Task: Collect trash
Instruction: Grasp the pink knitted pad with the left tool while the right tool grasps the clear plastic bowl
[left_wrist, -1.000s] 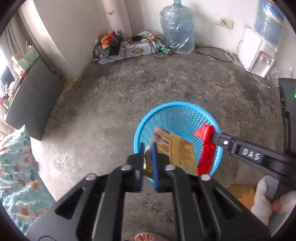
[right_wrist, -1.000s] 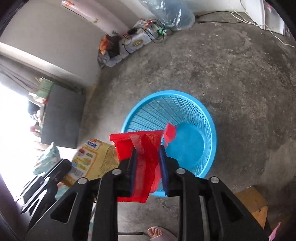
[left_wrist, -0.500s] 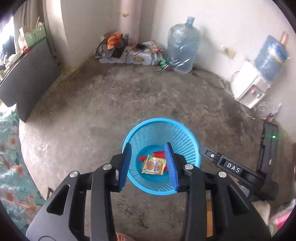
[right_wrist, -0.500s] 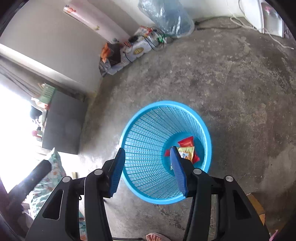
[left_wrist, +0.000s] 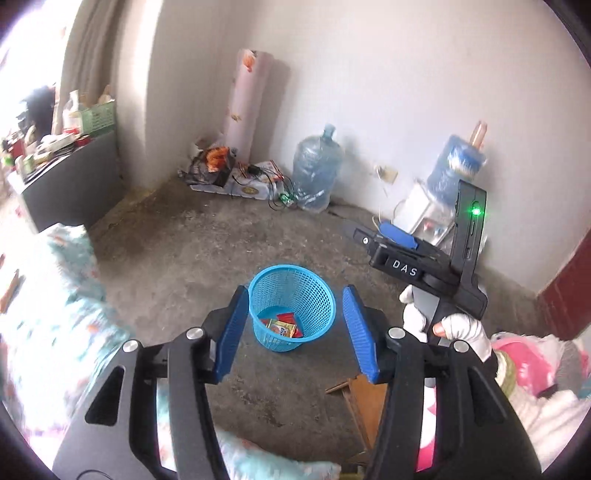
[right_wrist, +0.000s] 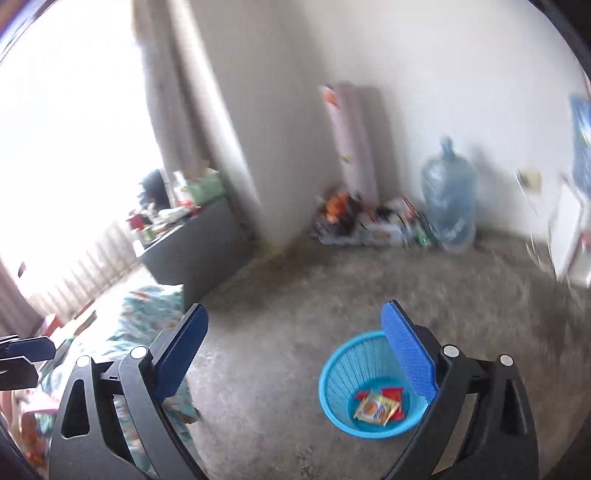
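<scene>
Left gripper (left_wrist: 293, 330) wide open, holds nothing. Right gripper (right_wrist: 295, 363) wide open too, nothing in it. Blue basket (left_wrist: 314, 291) on gray floor (left_wrist: 207, 251), down past left gripper's blue pads (left_wrist: 359, 341). Yellow snack packet (right_wrist: 376, 407) and red wrapper (right_wrist: 392, 392) lie at basket bottom. Big water bottle (left_wrist: 314, 173) far off by white wall (left_wrist: 388, 88). Flowery blanket (left_wrist: 48, 317) on left.

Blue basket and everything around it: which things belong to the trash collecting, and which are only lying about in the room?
Belong to the job:
- blue basket
- yellow wrapper inside it
- red wrapper inside it
- left gripper, open and empty
- right gripper, open and empty

Only lying about:
- water jug
- water dispenser
- rolled mat
- tangle of cables
- floral bedding
</scene>
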